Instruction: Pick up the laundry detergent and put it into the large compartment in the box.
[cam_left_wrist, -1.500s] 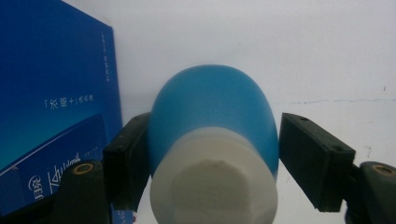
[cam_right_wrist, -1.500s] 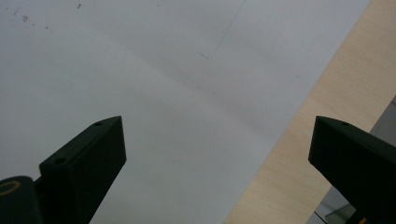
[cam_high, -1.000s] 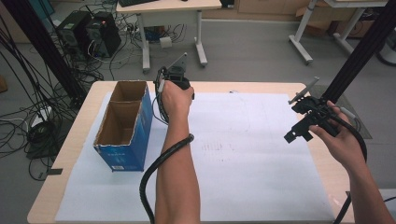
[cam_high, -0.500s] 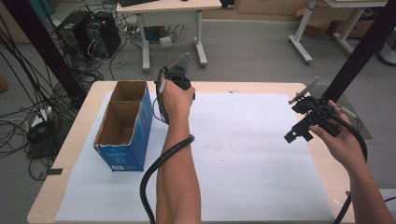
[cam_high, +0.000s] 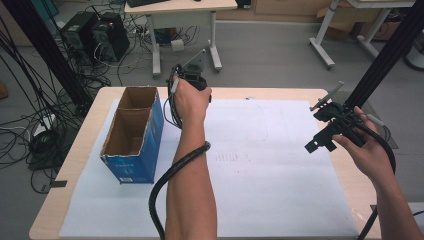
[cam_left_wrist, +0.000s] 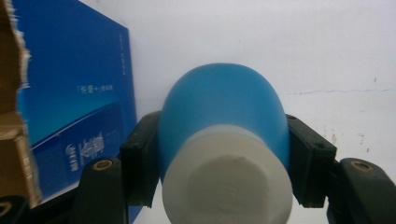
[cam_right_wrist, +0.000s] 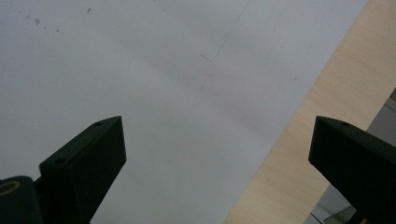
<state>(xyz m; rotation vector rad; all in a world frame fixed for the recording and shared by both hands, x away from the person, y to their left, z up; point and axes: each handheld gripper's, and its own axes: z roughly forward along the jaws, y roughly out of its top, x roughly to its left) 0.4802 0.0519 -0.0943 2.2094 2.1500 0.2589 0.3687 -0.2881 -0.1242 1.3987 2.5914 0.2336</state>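
Note:
A blue bottle (cam_left_wrist: 222, 102) with a white cap (cam_left_wrist: 229, 186) sits between the jaws of my left gripper (cam_left_wrist: 224, 142), which is shut on it, white end toward the camera. In the high view a hand holds the left gripper (cam_high: 190, 80) at the far middle of the table, just right of an open blue cardboard box (cam_high: 132, 135); the hand hides the bottle there. My right gripper (cam_high: 322, 130) hovers over the right side of the table. Its jaws stand wide apart in the right gripper view (cam_right_wrist: 219, 154) with nothing between them.
White paper (cam_high: 260, 165) covers most of the wooden table (cam_high: 350, 200). The blue box wall (cam_left_wrist: 74, 102) stands close on the left of the held bottle. The table's right edge (cam_right_wrist: 322, 116) lies under the right gripper. Desks and cables stand on the floor beyond the table.

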